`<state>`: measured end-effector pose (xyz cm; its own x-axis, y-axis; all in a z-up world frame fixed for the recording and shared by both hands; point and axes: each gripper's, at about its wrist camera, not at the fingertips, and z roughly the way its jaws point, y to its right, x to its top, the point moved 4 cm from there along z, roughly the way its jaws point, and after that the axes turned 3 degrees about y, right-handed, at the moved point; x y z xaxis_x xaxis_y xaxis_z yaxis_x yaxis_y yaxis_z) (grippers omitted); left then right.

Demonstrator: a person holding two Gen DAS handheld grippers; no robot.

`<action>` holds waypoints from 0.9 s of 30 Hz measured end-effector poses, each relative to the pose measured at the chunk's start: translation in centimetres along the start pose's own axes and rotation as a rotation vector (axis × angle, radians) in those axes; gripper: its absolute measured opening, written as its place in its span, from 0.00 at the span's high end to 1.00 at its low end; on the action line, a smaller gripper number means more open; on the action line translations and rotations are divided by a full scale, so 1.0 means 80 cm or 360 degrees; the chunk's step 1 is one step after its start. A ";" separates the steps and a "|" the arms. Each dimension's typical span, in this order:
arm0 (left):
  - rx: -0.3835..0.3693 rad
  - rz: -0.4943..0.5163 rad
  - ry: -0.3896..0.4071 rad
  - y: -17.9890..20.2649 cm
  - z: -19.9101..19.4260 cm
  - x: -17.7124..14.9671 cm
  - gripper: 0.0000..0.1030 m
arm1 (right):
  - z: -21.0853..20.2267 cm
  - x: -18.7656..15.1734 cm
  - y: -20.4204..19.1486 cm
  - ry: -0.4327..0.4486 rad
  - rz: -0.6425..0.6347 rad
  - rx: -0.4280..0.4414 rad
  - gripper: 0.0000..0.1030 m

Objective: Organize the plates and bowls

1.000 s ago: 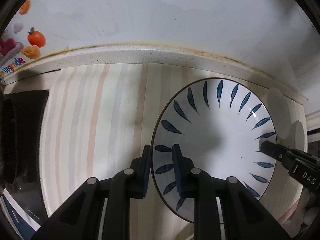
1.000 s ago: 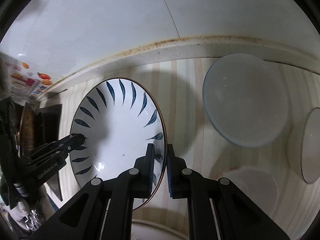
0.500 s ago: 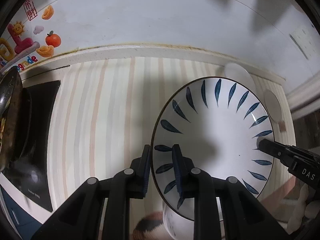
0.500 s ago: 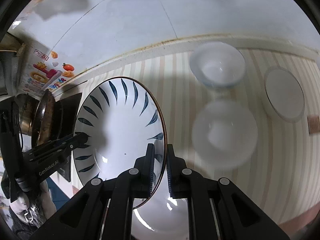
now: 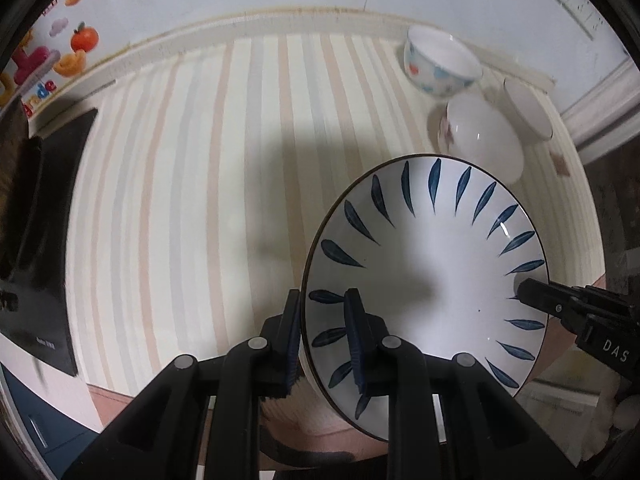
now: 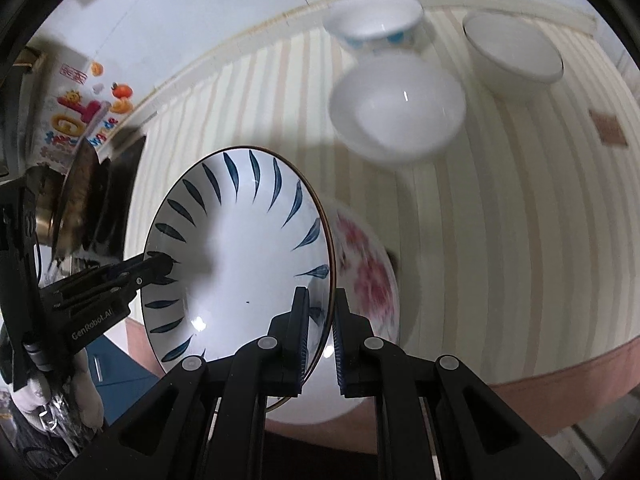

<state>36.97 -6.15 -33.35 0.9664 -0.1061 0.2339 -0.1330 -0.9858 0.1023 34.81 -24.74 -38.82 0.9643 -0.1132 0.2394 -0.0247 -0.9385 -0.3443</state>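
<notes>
Above the striped counter (image 5: 192, 184), a white plate with blue leaf marks (image 5: 432, 280) is held off the surface by both grippers at once. The left gripper (image 5: 324, 336) is closed down to a narrow gap on the plate's rim at about 8 o'clock in the left wrist view, one finger lying over the painted face and the other behind the rim. The right gripper (image 6: 320, 334) is likewise clamped on the rim, seen at about 5 o'clock of the plate (image 6: 240, 264) in the right wrist view, with its fingers set on either side of the thin edge. Each gripper's tip can be seen from the other's camera at the opposite side of the rim, so the plate is spanned between the two. The plate is carried tilted, its painted face turned up toward the cameras; being round, it has no long axis. At 1 o'clock from the plate in the left wrist view, a bowl with blue and red spots (image 5: 440, 62) stands near the wall, a plain white bowl (image 5: 480, 136) sits just beside it, and a third white bowl (image 5: 528, 110) lies to the right. A dish with pink flowers (image 6: 368, 276) is seen, blurred, behind the plate in the right wrist view. A black cooktop (image 5: 40, 240) occupies the 9 o'clock edge.
</notes>
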 end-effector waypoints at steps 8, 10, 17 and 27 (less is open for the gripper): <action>0.0048 0.0045 -0.0070 0.012 0.029 -0.023 0.82 | 0.029 -0.044 0.028 -0.0064 0.0043 -0.0001 0.88; 0.0061 0.0064 -0.0088 0.016 0.036 -0.025 0.82 | 0.030 -0.048 0.033 -0.0063 0.0049 0.0001 0.88; 0.0089 0.0106 -0.0118 0.022 0.054 -0.032 0.82 | 0.040 -0.047 0.039 -0.0061 0.0065 -0.0015 0.88; 0.0100 0.0133 -0.0135 0.033 0.064 -0.034 0.82 | 0.043 -0.041 0.042 -0.0091 0.0108 -0.0005 0.88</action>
<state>35.14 -9.16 -38.64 0.9681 -0.1962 0.1561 -0.2024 -0.9790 0.0246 32.51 -26.41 -43.89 0.9738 -0.1577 0.1637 -0.0910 -0.9304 -0.3550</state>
